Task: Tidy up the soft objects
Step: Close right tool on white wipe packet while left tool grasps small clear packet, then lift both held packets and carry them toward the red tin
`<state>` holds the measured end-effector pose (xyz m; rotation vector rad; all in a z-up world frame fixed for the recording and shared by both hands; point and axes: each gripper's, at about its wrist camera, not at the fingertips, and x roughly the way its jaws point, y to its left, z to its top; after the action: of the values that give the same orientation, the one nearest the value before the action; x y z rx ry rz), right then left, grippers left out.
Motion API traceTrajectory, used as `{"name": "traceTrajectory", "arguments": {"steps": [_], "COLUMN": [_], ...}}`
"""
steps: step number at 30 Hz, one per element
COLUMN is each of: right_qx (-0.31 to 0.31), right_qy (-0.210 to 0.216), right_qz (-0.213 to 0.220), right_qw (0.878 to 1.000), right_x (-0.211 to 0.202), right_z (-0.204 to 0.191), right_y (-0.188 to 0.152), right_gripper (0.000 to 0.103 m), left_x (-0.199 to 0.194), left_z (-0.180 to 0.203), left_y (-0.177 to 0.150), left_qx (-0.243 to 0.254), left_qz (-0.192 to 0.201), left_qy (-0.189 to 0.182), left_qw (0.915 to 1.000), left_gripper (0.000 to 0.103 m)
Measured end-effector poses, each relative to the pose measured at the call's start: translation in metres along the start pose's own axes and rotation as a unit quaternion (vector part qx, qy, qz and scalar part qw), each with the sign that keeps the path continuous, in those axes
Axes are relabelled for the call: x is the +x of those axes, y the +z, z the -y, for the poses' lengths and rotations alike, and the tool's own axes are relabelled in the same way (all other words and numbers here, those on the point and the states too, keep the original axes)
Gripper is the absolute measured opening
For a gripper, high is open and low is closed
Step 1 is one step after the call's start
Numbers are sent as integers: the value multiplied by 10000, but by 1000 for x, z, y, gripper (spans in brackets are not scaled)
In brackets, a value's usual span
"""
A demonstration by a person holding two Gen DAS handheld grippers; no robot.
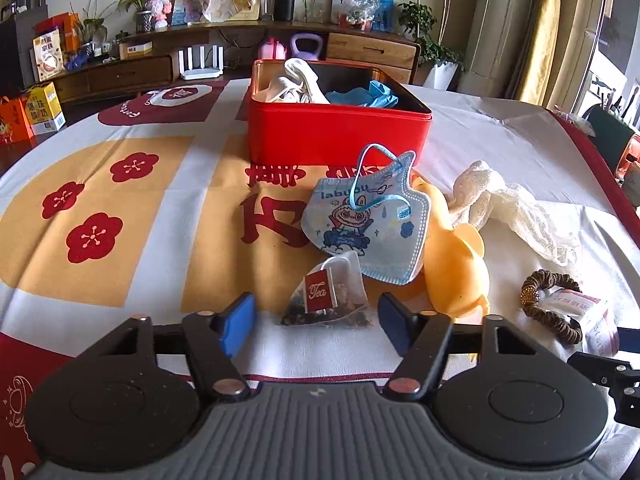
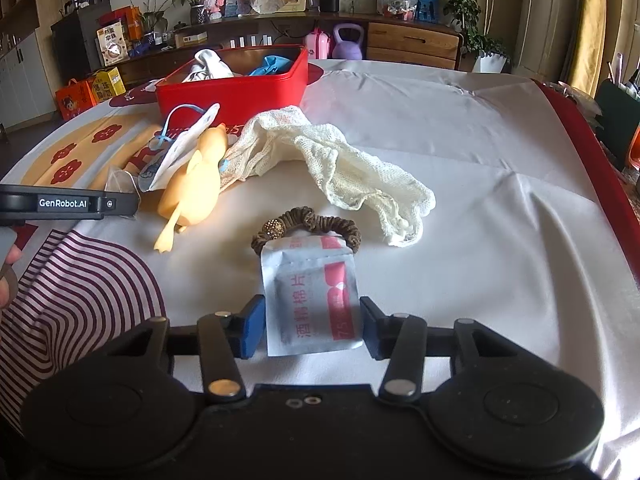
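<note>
My left gripper (image 1: 316, 320) is open low over the tablecloth, and a pyramid tea bag (image 1: 326, 296) with a red tag lies between its blue pads without touching either. My right gripper (image 2: 312, 328) has its pads against both side edges of a white and red wipe packet (image 2: 312, 300). The packet's far end rests on a brown scrunchie (image 2: 308, 216). Beyond lie a blue cartoon face mask (image 1: 368, 220), a yellow rubber toy (image 1: 452, 264) and a cream mesh cloth (image 2: 352, 160). A red tin (image 1: 340, 132) at the back holds white cloth and a blue glove.
A white, yellow and red patterned cloth (image 1: 120, 220) covers the table. A striped sleeve (image 2: 80, 288) and the left gripper's body (image 2: 68, 202) sit at the left of the right wrist view. Behind the table stands a wooden sideboard (image 1: 120, 72) with boxes and plants.
</note>
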<state>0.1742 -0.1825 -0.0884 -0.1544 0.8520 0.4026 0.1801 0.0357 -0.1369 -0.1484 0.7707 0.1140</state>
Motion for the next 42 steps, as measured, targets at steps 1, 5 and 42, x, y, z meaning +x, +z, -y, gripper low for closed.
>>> {"name": "traceTrajectory", "arguments": {"steps": [1, 5, 42], "right_qx": [-6, 40, 40], "right_qy": [-10, -7, 826], "right_qz": [4, 19, 834], "right_qw": [10000, 10000, 9931], "right_x": [0, -2, -72], "right_z": [0, 1, -3], "right_y": [0, 1, 48], "right_gripper": [47, 46, 39], "left_x": [0, -2, -62], "left_z": [-1, -4, -9], "left_y": [0, 1, 29], "left_qx": [2, -26, -209], "left_qz": [11, 35, 272], "left_qy": [16, 108, -270], "left_qw": [10000, 9999, 9990], "left_gripper": [59, 39, 14]}}
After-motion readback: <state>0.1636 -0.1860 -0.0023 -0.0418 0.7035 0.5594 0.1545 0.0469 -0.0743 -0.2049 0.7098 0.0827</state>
